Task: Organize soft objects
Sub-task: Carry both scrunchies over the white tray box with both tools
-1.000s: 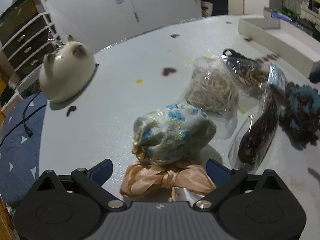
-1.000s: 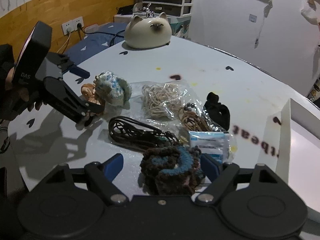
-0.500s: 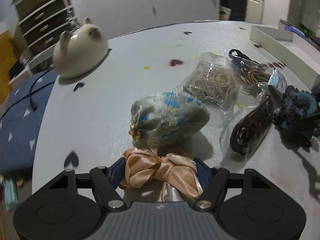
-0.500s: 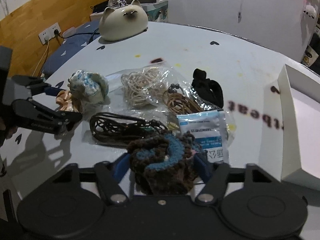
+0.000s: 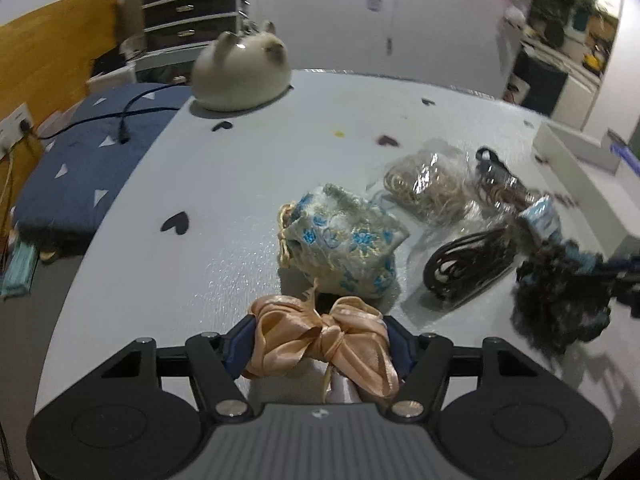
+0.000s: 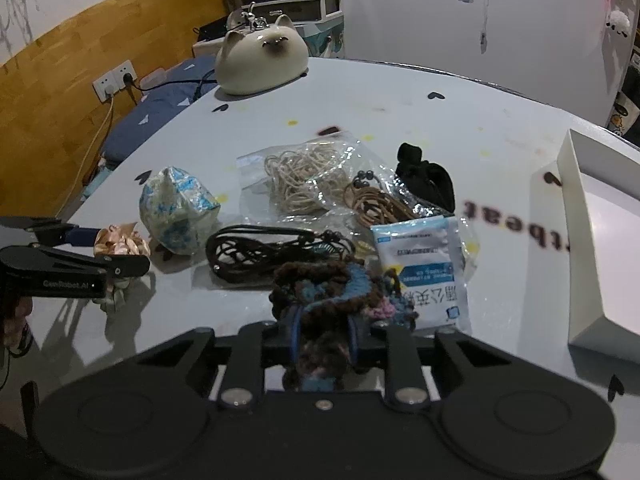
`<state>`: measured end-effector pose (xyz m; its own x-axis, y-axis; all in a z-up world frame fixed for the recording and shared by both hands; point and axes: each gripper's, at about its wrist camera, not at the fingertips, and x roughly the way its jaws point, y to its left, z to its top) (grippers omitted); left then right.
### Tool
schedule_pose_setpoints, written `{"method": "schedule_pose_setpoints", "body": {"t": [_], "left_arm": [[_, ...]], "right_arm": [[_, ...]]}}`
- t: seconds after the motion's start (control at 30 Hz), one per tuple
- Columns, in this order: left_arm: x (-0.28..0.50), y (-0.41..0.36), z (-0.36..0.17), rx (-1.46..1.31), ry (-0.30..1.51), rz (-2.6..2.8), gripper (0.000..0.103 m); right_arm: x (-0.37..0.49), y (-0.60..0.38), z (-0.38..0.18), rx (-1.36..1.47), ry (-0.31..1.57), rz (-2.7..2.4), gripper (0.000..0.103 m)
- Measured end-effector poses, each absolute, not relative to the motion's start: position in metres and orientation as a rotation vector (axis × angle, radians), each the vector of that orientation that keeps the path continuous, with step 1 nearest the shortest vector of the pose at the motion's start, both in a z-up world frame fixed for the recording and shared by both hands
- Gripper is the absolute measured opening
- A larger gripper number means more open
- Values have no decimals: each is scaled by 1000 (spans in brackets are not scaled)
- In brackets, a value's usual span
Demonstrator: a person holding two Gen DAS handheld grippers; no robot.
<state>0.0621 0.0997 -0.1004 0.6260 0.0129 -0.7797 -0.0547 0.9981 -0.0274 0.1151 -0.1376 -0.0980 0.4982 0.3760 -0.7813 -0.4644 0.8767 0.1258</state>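
A peach satin bow [image 5: 320, 340] sits between the blue pads of my left gripper [image 5: 320, 336], whose jaws are closing and press on both its sides. In the right wrist view the same bow [image 6: 122, 240] shows in the left gripper [image 6: 116, 250] at the table's left edge. My right gripper [image 6: 324, 332] is closing on a brown and blue crocheted scrunchie [image 6: 324, 284], squeezed between its pads. In the left wrist view that scrunchie [image 5: 560, 300] hangs blurred at the right.
An embroidered blue-flowered pouch [image 5: 344, 248] lies just beyond the bow. Bags of beige cord [image 6: 304, 180] and dark brown cord [image 6: 272, 248], a black scrunchie [image 6: 428, 176] and a blue-white packet [image 6: 424, 272] lie mid-table. A white box [image 6: 600, 208] stands right, a ceramic cat [image 6: 260, 60] at the back.
Both grippers' jaws have closed in, the left onto the peach bow, the right onto the crocheted scrunchie. The left gripper has rolled and shifted, carrying the bow.
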Motion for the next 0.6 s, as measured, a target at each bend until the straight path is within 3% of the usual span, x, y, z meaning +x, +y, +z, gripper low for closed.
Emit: {"method": "schedule_pose_setpoints", "body": {"t": [0.6], "left_arm": [[58, 51, -22, -103, 751, 89, 66]], "right_arm": [[86, -178, -38, -48, 715, 439, 21]]}}
